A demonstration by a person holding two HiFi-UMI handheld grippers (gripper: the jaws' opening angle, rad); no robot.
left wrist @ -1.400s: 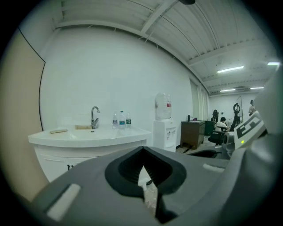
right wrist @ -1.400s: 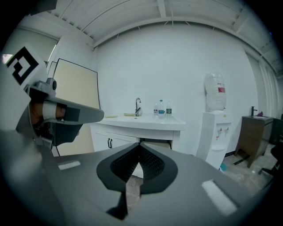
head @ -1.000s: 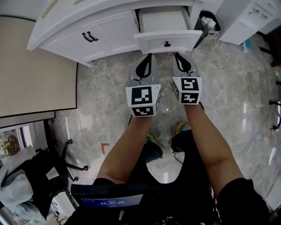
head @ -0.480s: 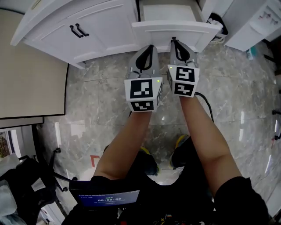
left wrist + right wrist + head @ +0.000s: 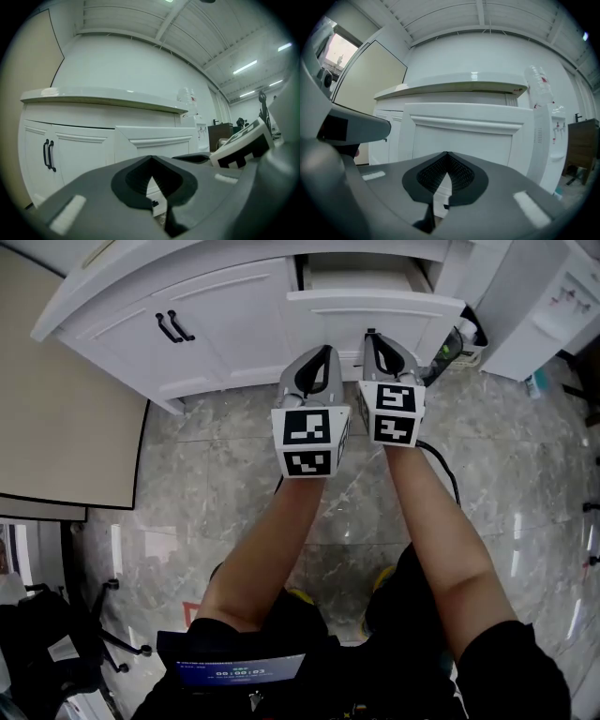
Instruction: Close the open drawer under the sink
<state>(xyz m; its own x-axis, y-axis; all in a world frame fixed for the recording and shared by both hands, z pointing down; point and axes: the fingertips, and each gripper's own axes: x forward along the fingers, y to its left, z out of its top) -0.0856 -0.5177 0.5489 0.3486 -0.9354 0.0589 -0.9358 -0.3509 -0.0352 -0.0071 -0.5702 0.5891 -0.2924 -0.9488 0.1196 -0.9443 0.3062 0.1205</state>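
White panelled drawer (image 5: 375, 307) partly pulled out of white sink cabinet (image 5: 239, 310). Left grey gripper (image 5: 324, 351) and right grey gripper (image 5: 371, 334) just before its front, jaws pressed together, holding nothing. Black door handles (image 5: 173, 326) to the left, dark bin (image 5: 466, 337) to the right.

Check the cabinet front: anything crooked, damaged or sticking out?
Only the drawer: it stands pulled out, its front proud of the closed cabinet doors beside it. It looks level and undamaged. The left gripper and right gripper, jaws together, are close in front of it.
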